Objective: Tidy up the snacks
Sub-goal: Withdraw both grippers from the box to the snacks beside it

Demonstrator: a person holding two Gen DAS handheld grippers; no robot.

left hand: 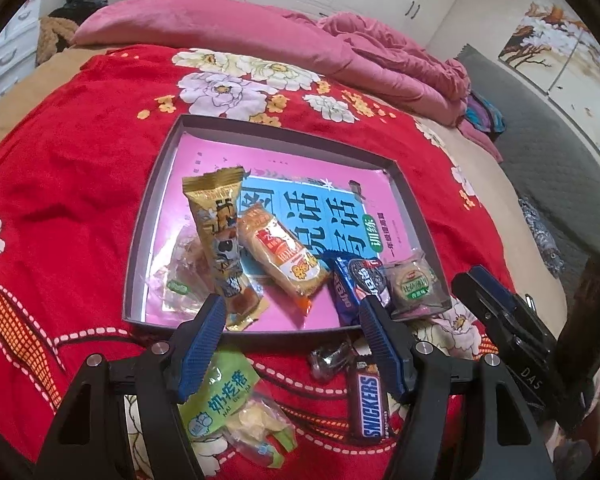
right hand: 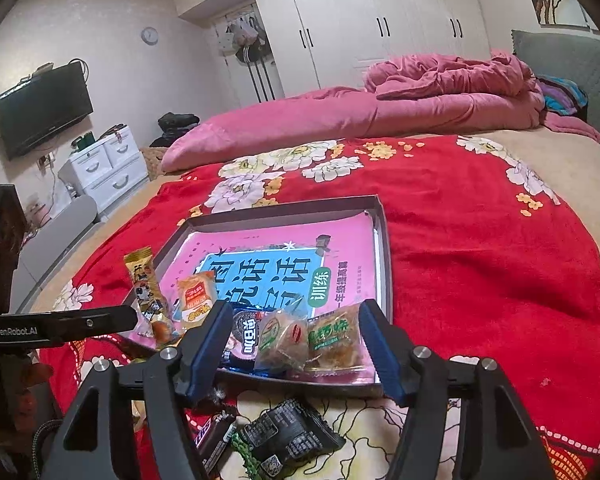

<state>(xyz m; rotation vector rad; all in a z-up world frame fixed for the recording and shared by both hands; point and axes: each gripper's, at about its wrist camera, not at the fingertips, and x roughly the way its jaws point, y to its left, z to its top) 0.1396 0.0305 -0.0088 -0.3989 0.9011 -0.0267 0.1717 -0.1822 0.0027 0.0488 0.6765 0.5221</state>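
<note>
Judging from how things lie, the sorting looks a little over half done. Nearest, outside the tray on the red floral blanket (left hand: 80, 208), four snacks still wait: a clear packet with a green label (left hand: 230, 404), a brown Snickers bar (left hand: 370, 406), a small silvery foil candy (left hand: 328, 356) and, seen from the right wrist, a crumpled black packet (right hand: 288, 436).

Both tools hang over this near strip. The left gripper (left hand: 292, 316) has its blue pads wide apart with nothing between them. The right gripper (right hand: 296, 320) is likewise spread and empty.

Just beyond, the shallow grey cardboard tray (left hand: 140, 220) with its pink-and-blue printed lining already holds a row along its near edge: a clear pastry bag (left hand: 180, 276) on the left, a long gold wrapper (left hand: 220, 236), an orange cracker pack (left hand: 284, 260), a blue Oreo pack (left hand: 354, 288) and a small green-labelled biscuit pack (left hand: 414, 284) on the right.

Farther back, the tray floor is bare, so there seems room for the rest.
</note>
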